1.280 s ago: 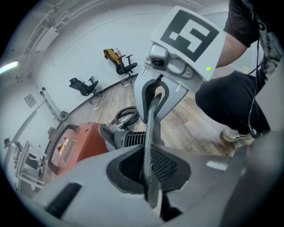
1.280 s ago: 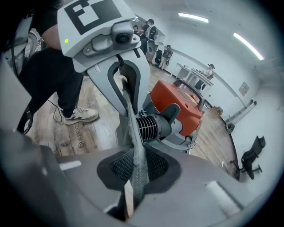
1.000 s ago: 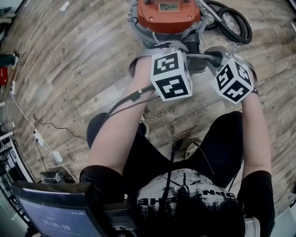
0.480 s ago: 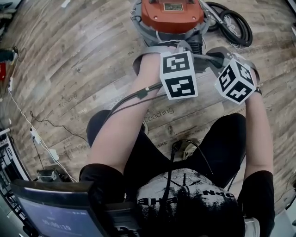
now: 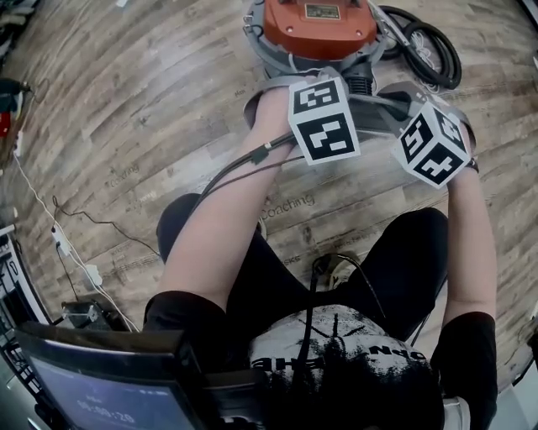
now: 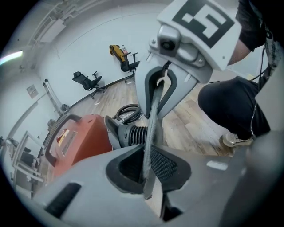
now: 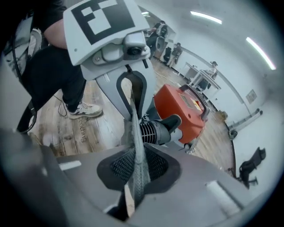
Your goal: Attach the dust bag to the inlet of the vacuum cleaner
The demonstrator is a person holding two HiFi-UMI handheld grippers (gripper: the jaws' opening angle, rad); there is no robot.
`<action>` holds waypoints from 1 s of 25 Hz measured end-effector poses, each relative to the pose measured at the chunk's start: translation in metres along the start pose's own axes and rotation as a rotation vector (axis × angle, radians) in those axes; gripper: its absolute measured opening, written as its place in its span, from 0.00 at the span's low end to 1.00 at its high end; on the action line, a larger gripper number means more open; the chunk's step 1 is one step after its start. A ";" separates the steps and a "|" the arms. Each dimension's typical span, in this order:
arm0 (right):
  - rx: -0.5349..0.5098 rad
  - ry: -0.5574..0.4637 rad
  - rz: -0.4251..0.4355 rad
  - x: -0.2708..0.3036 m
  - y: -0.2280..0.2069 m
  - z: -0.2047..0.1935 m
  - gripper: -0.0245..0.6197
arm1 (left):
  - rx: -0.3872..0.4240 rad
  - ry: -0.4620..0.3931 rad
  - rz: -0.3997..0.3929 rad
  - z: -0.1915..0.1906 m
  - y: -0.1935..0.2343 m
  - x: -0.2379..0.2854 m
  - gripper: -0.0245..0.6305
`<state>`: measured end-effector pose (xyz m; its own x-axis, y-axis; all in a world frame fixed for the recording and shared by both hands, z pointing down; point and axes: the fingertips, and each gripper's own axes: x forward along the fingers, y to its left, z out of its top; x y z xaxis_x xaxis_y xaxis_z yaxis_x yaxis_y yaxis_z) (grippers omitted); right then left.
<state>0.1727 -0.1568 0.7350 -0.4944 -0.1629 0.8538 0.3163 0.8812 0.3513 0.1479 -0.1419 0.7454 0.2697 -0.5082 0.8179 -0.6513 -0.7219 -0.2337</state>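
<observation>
An orange vacuum cleaner [image 5: 319, 21] stands on the wood floor at the top of the head view, with its black ribbed inlet [image 6: 133, 134] facing me. A grey dust bag [image 5: 374, 107] is stretched between both grippers just in front of it. My left gripper [image 6: 148, 166] is shut on one edge of the bag [image 6: 153, 115]. My right gripper [image 7: 135, 170] is shut on the opposite edge [image 7: 135, 146]. In the head view the marker cubes [image 5: 324, 117] hide both sets of jaws. The ribbed inlet [image 7: 153, 131] lies close behind the bag. Each gripper faces the other across it.
A coiled black hose [image 5: 429, 50] lies to the right of the vacuum. A thin cable [image 5: 50, 218] and a power strip [image 5: 88, 273] lie on the floor at left. A screen [image 5: 101, 386] sits at the bottom left. Office chairs [image 6: 88, 80] stand far off.
Both grippers keep their hold on the bag and stay almost where they were. The head view has shifted slightly, so the vacuum sits a little higher and further right.
</observation>
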 end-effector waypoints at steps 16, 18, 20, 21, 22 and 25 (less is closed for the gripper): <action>-0.153 0.064 -0.071 -0.001 -0.006 0.016 0.10 | -0.043 0.049 0.011 -0.014 0.001 0.006 0.09; -0.146 0.055 -0.068 -0.002 -0.007 0.015 0.10 | -0.030 0.053 0.008 -0.012 0.001 0.008 0.09; -0.067 0.020 -0.053 0.000 -0.009 0.005 0.10 | -0.035 0.022 0.004 -0.004 0.003 0.006 0.09; -0.018 0.002 -0.048 0.001 -0.010 -0.002 0.10 | -0.039 0.002 0.004 0.001 0.003 0.005 0.09; 0.022 -0.012 -0.048 0.003 -0.011 -0.008 0.10 | -0.037 -0.015 0.009 0.006 0.003 0.004 0.09; 0.079 -0.009 -0.067 0.011 -0.013 -0.021 0.10 | -0.027 -0.057 0.029 0.020 0.006 0.000 0.10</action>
<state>0.1802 -0.1797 0.7481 -0.5200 -0.2186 0.8257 0.2180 0.9007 0.3758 0.1585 -0.1555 0.7334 0.2900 -0.5554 0.7794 -0.6784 -0.6937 -0.2420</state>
